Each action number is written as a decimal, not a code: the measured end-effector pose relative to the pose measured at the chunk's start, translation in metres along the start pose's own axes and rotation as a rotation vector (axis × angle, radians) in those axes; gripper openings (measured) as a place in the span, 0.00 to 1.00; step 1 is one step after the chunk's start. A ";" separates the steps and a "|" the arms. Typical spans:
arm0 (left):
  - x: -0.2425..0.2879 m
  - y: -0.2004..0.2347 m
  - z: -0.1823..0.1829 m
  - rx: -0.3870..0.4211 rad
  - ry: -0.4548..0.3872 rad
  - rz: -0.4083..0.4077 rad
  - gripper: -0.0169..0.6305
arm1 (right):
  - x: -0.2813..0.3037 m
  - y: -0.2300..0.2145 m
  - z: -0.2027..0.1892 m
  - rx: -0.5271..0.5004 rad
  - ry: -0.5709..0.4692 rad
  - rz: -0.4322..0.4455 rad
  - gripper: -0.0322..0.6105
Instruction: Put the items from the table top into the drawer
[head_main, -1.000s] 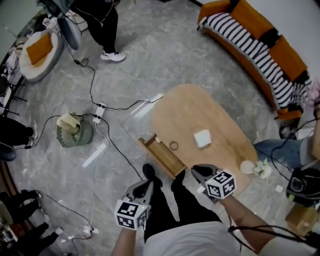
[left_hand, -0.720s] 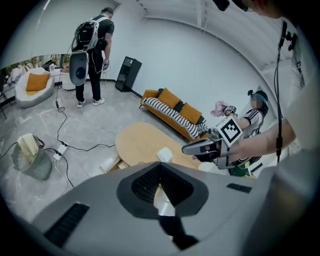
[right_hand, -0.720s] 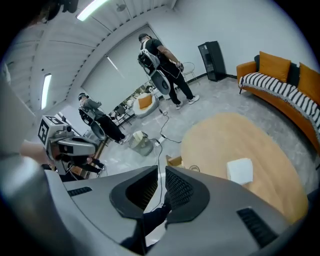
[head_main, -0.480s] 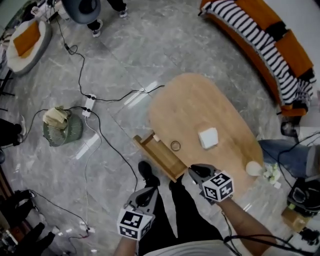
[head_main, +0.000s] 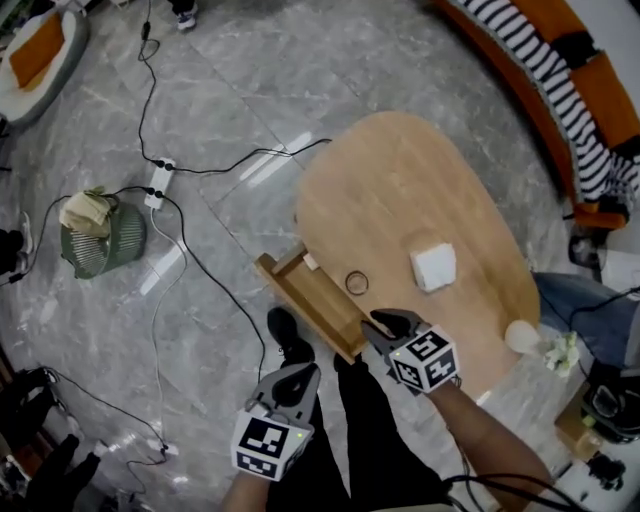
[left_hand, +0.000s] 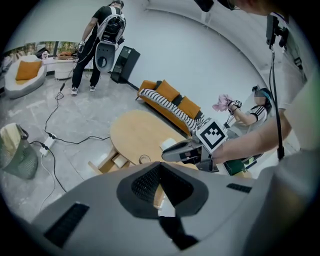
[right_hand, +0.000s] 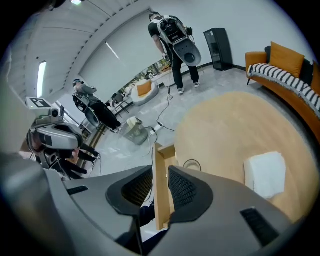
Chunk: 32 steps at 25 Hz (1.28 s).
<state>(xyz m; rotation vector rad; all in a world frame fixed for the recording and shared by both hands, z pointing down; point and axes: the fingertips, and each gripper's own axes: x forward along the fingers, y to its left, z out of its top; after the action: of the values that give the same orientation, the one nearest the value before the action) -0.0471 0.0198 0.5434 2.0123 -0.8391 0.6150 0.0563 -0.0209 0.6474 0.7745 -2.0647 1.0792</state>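
Its jaws just parted, with only the edge of the pulled-out light-wood drawer (head_main: 312, 300) seen between them and nothing gripped, the right gripper (head_main: 388, 322) is held beside that drawer, while the left gripper (head_main: 293, 375) is carried empty with jaws together, so a pick-up is judged to be starting and a reach is called for to the small dark ring (head_main: 357, 283) or the white square pad (head_main: 434, 267) on the oval wooden table (head_main: 400, 170).

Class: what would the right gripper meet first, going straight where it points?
Probably the drawer, its wooden wall framed between the jaws of the right gripper, which have just been opening; depth unclear.

Grey marble floor (head_main: 230, 90) with a cabled white power strip (head_main: 158, 182), green wire basket (head_main: 95, 248) at left, orange sofa (head_main: 585, 95) with striped throw at upper right, white curved wall (left_hand: 200, 55) behind.
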 end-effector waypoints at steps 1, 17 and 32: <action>0.005 0.005 -0.002 0.005 -0.001 0.003 0.03 | 0.007 -0.003 -0.002 -0.006 0.006 0.001 0.23; 0.062 0.042 -0.025 -0.031 0.016 -0.055 0.03 | 0.097 -0.054 -0.021 -0.119 0.081 -0.142 0.25; 0.071 0.065 -0.042 -0.098 0.007 -0.043 0.03 | 0.117 -0.063 -0.037 -0.282 0.169 -0.243 0.14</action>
<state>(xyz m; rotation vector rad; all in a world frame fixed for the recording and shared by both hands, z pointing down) -0.0539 0.0049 0.6477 1.9337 -0.8042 0.5466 0.0442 -0.0420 0.7827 0.7410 -1.8701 0.6782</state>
